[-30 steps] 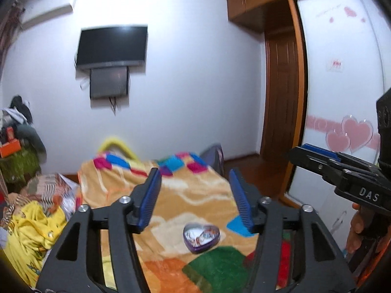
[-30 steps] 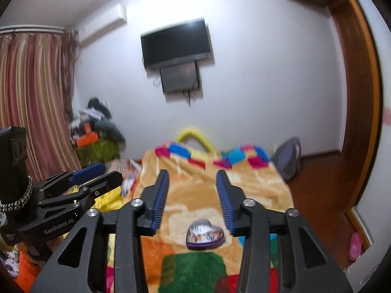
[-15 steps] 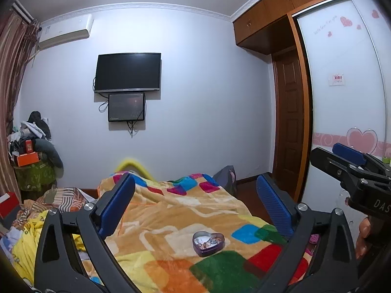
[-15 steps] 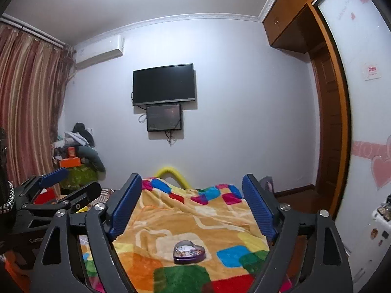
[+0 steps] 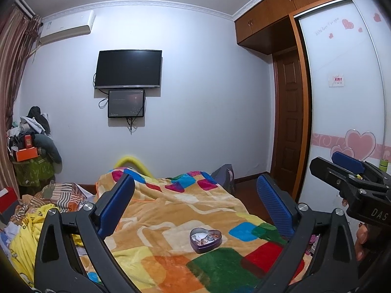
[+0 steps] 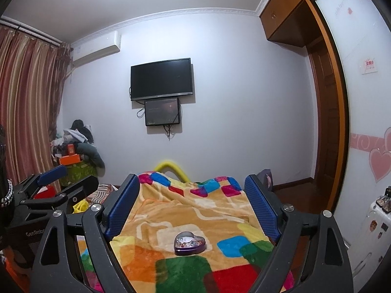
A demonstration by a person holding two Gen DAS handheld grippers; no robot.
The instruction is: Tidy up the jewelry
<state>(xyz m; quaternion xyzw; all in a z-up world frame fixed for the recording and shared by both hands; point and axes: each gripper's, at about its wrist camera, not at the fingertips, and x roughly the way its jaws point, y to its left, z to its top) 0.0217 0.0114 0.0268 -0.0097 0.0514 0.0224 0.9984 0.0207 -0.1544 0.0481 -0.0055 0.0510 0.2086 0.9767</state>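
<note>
A purple heart-shaped tin (image 5: 205, 237) lies open on the colourful blanket (image 5: 171, 210), with jewelry inside; it also shows in the right wrist view (image 6: 190, 243). My left gripper (image 5: 195, 190) is wide open and empty, held above and short of the tin. My right gripper (image 6: 191, 190) is wide open and empty too, the same way. The right gripper shows at the right edge of the left wrist view (image 5: 352, 178). The left gripper shows at the left edge of the right wrist view (image 6: 63, 183).
The bed runs away toward a white wall with a TV (image 5: 128, 68). Crumpled yellow and striped clothes (image 5: 36, 210) lie left of the bed. A cluttered pile (image 6: 75, 151) stands in the left corner. A wardrobe with heart stickers (image 5: 352, 122) is on the right.
Both grippers opened wide from a narrower gap and tilted up a little. The tin has not moved on the blanket.
</note>
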